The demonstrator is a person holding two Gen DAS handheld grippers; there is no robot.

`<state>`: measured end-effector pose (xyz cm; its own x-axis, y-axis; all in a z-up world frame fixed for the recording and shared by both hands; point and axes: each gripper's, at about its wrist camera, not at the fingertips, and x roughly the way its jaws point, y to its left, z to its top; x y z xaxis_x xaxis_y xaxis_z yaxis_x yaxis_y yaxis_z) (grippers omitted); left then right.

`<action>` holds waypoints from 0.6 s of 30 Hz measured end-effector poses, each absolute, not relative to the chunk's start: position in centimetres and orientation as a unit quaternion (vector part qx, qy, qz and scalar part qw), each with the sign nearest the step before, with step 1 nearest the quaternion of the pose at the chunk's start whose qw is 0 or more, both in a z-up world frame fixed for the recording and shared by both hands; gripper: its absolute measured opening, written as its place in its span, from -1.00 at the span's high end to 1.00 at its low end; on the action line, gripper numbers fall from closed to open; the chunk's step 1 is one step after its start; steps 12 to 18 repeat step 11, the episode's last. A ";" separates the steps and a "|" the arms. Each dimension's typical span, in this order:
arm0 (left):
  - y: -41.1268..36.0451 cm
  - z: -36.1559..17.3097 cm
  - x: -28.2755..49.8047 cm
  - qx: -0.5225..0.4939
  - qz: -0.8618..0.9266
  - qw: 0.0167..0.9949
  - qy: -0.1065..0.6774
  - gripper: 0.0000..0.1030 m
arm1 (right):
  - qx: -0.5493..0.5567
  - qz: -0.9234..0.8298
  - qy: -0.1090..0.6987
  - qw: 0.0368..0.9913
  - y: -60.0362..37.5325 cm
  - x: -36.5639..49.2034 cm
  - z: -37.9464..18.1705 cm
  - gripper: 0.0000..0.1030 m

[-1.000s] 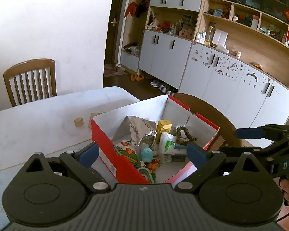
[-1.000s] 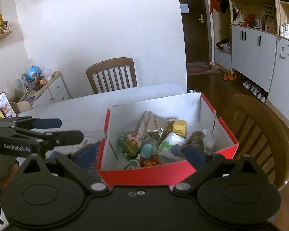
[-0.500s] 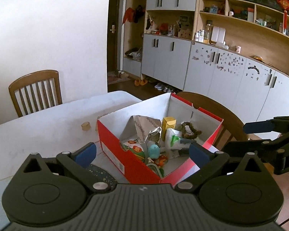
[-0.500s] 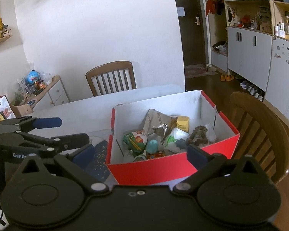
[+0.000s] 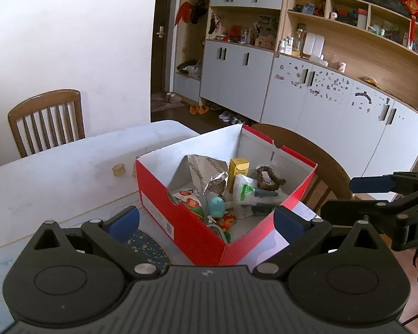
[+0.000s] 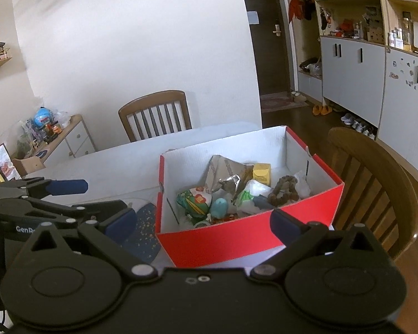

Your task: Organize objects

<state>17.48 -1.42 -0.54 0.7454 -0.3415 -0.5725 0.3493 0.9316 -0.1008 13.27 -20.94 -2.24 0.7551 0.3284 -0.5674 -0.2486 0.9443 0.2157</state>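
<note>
A red cardboard box (image 5: 181,217) (image 6: 237,239) stands at the table's near corner. It holds a silver foil bag (image 5: 206,167), a yellow carton (image 5: 238,167), a brown bead ring (image 5: 270,179), a teal toy (image 5: 217,206) and a green-and-white packet (image 6: 193,199). My left gripper (image 5: 206,220) is open and empty, above and in front of the box. My right gripper (image 6: 203,222) is open and empty, also in front of the box. Each gripper shows at the side of the other's view.
A small round wooden piece (image 5: 119,169) lies on the white table (image 5: 55,178) left of the box. A dark speckled mat (image 6: 143,228) lies beside the box. Wooden chairs stand at the far side (image 6: 156,117) and right (image 6: 376,186). Cabinets line the right wall.
Both grippers have pulled back and up from the box, which now looks smaller and farther off. The mat beside the box has come into view. Both stay open.
</note>
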 end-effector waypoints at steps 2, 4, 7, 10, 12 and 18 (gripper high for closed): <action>-1.4 -0.6 17.5 0.007 -0.186 0.934 0.305 -1.00 | 0.065 0.154 0.315 0.934 -20.9 13.2 -2.3 -0.98; -1.5 -0.6 17.4 0.008 -0.188 0.934 0.305 -1.00 | 0.066 0.154 0.316 0.934 -21.0 13.1 -2.4 -0.98; -1.5 -0.6 17.3 0.010 -0.187 0.934 0.303 -1.00 | 0.069 0.154 0.317 0.933 -21.0 13.0 -2.4 -0.98; -1.3 -0.6 17.3 0.008 -0.187 0.935 0.302 -1.00 | 0.069 0.155 0.318 0.933 -21.0 12.9 -2.5 -0.98; -1.2 -0.6 17.2 0.009 -0.186 0.935 0.302 -1.00 | 0.069 0.154 0.319 0.933 -21.0 12.9 -2.5 -0.98; -1.2 -0.6 17.2 0.009 -0.186 0.935 0.302 -1.00 | 0.069 0.154 0.319 0.933 -21.0 12.9 -2.5 -0.98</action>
